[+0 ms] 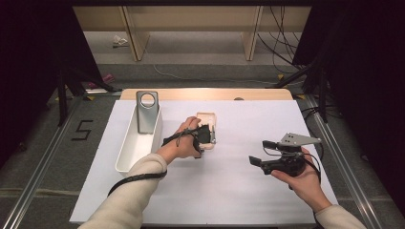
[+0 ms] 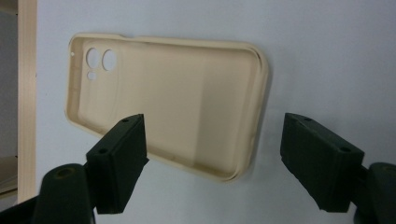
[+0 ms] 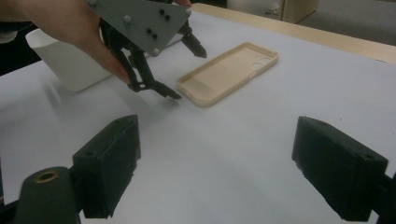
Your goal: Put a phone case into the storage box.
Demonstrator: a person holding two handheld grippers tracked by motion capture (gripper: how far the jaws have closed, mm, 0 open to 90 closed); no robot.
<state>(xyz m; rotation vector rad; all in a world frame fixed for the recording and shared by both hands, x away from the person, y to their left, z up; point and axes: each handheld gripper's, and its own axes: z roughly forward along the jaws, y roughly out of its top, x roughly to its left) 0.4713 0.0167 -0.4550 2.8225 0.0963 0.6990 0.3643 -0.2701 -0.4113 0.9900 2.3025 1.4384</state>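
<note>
Left gripper view: your left tool [image 2: 212, 158] hangs wide open over the beige phone case [image 2: 168, 102], lying hollow-up on the white desk [image 2: 327, 56], gripping nothing. Right tool [image 3: 215, 163] is open too, empty. Close off-centre and that slim rim could skid away.

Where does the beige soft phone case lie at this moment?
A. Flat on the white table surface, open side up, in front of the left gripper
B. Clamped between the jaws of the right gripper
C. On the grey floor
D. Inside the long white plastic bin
A: the beige phone case lies hollow side up on the white table surface, just ahead of the left gripper, whose jaws stand apart and do not hold it.
</note>
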